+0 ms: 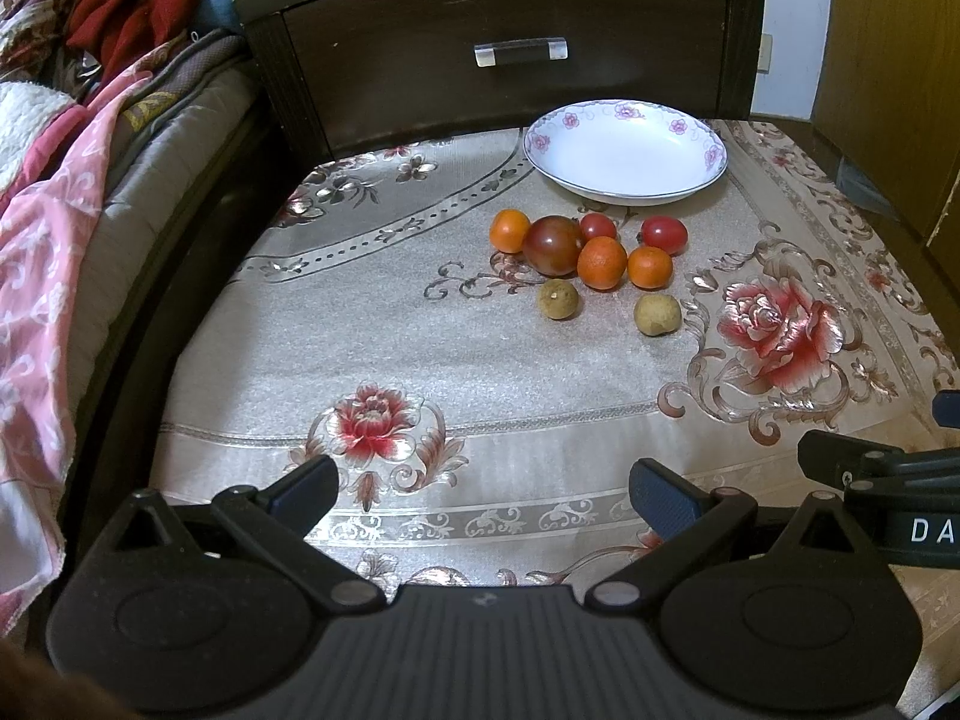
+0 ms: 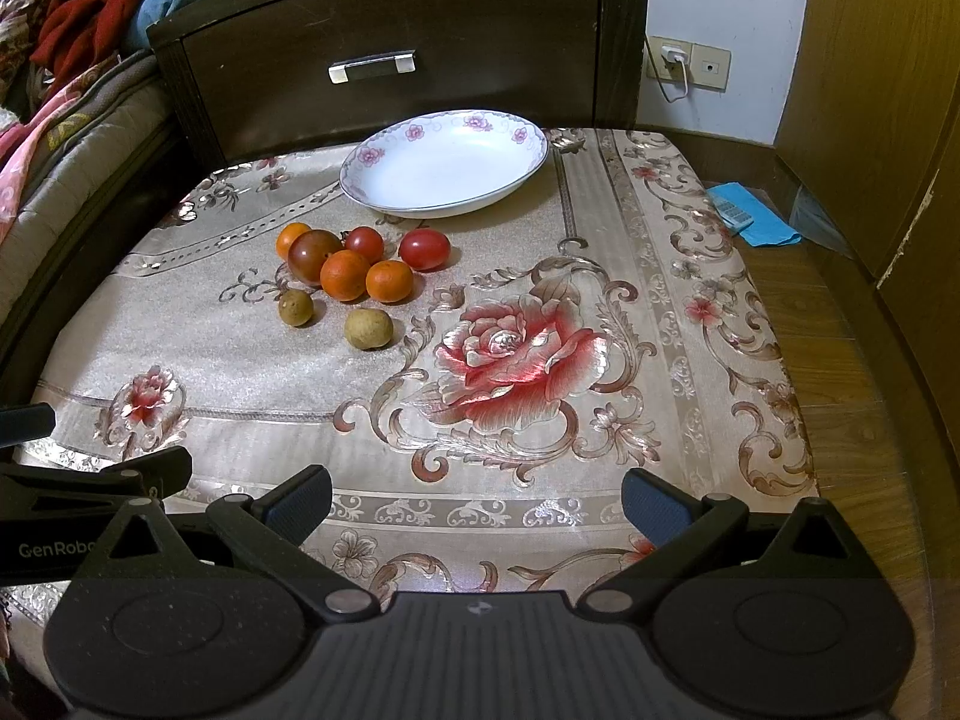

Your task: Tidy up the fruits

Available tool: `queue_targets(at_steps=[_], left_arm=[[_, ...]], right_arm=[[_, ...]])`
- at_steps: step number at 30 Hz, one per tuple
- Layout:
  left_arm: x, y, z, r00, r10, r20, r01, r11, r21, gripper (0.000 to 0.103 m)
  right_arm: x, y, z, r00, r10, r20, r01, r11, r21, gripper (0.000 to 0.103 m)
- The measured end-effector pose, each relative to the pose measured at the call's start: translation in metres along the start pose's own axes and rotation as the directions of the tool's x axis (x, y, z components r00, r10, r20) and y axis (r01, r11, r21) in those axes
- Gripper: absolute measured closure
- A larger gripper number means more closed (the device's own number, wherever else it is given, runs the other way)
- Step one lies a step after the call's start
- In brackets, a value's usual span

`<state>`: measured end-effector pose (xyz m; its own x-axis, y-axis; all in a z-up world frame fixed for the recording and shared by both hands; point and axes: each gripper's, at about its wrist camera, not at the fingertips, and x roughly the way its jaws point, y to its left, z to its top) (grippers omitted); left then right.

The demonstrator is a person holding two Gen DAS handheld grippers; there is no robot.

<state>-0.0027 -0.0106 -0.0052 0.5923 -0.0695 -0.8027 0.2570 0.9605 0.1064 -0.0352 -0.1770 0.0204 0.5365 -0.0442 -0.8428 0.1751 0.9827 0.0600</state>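
Note:
A cluster of fruits lies on the floral tablecloth: three small oranges, a dark brown-red tomato, two red cherry tomatoes and two tan longans. Behind them stands an empty white plate with a pink flower rim. The same group shows in the right wrist view, with the oranges, the longans and the plate. My left gripper is open and empty, well short of the fruits. My right gripper is open and empty, near the table's front edge.
A dark wooden drawer unit with a clear handle stands behind the plate. A bed with pink and red bedding lies at the left. A blue cloth with a remote lies on the floor at the right, by a wooden cabinet.

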Motion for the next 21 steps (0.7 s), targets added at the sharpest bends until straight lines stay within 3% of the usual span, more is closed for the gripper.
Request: queue_targets(at_steps=[21], left_arm=[[0.0063, -0.0004, 0.0061, 1.0, 0.012, 0.007, -0.012, 1.0, 0.019, 0.0]], right_arm=[[0.0053, -0.0006, 0.0056, 0.998, 0.065, -0.018, -0.065, 0.998, 0.027, 0.007]])
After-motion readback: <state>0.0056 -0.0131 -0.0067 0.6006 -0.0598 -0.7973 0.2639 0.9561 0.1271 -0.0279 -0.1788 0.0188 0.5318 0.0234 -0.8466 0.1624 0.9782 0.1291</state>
